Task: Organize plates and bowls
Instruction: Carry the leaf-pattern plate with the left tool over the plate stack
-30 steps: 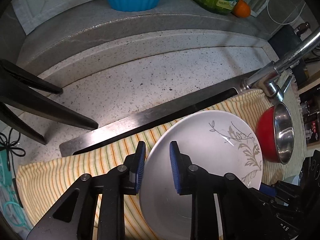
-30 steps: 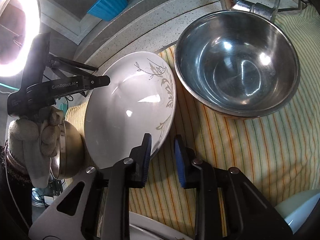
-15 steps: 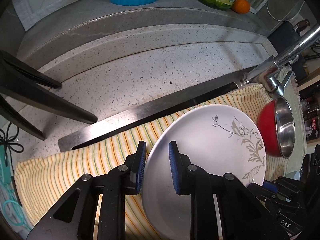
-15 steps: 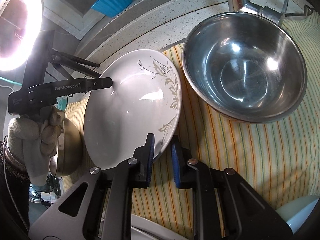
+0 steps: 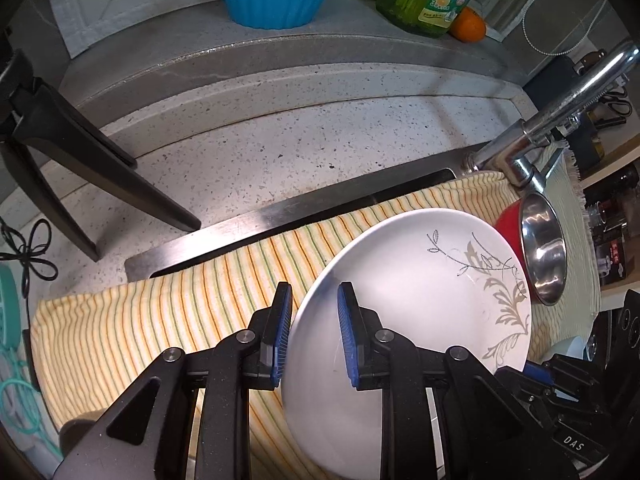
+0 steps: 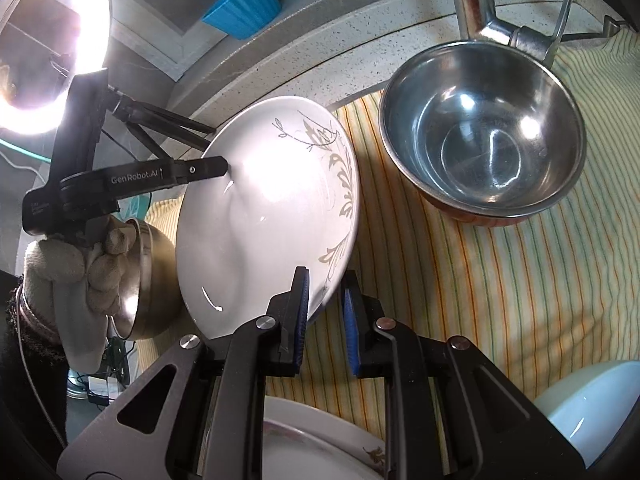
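The white plate (image 6: pixel 260 216) is tilted up off the striped cloth (image 6: pixel 500 300), both grippers clamped on its rim: left gripper (image 5: pixel 312 336) at nine o'clock, right gripper (image 6: pixel 324 316) at five. Glazed ceramic: stiff, slippery, breakable, so rim grips suit. A steel bowl (image 6: pixel 480 128) sits at two o'clock.

I see a speckled stone countertop (image 5: pixel 280 140) carrying a yellow striped cloth (image 5: pixel 160 320) spread over the sink edge. On the cloth sits a steel bowl with a red outside (image 6: pixel 480 140). A tripod's black legs (image 5: pixel 100 168) stand on the stone.
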Tool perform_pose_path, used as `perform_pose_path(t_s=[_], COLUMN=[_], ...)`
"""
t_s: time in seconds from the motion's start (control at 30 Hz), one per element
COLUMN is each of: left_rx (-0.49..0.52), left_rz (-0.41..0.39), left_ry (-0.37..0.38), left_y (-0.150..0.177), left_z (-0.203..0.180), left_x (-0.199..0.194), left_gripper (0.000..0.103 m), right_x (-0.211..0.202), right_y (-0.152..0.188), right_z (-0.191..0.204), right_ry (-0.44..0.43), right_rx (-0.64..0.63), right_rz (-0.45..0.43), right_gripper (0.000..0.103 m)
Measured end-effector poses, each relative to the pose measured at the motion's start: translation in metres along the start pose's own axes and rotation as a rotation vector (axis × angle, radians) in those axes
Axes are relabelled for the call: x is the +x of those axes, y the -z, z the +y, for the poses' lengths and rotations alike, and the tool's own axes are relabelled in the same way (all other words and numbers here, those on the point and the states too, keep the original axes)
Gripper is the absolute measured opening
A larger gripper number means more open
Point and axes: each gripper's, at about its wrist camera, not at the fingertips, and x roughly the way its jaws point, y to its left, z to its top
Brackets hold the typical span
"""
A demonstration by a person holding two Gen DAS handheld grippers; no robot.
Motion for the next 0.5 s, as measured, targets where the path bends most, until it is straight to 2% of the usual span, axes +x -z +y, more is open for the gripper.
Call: perform_pose_path(t_s=[0.5], left_rx=[0.001], left_rz=[-0.06], left_ry=[0.032], left_y=[0.033], left_z=[-0.018], left_x=[-0.043], left_gripper=[0.021], right_x=[-0.046], right_y=[0.021], right_z=[0.004], right_ry=[-0.07], right_rx=[0.003], right_rz=[-0.023], right_gripper=[0.017])
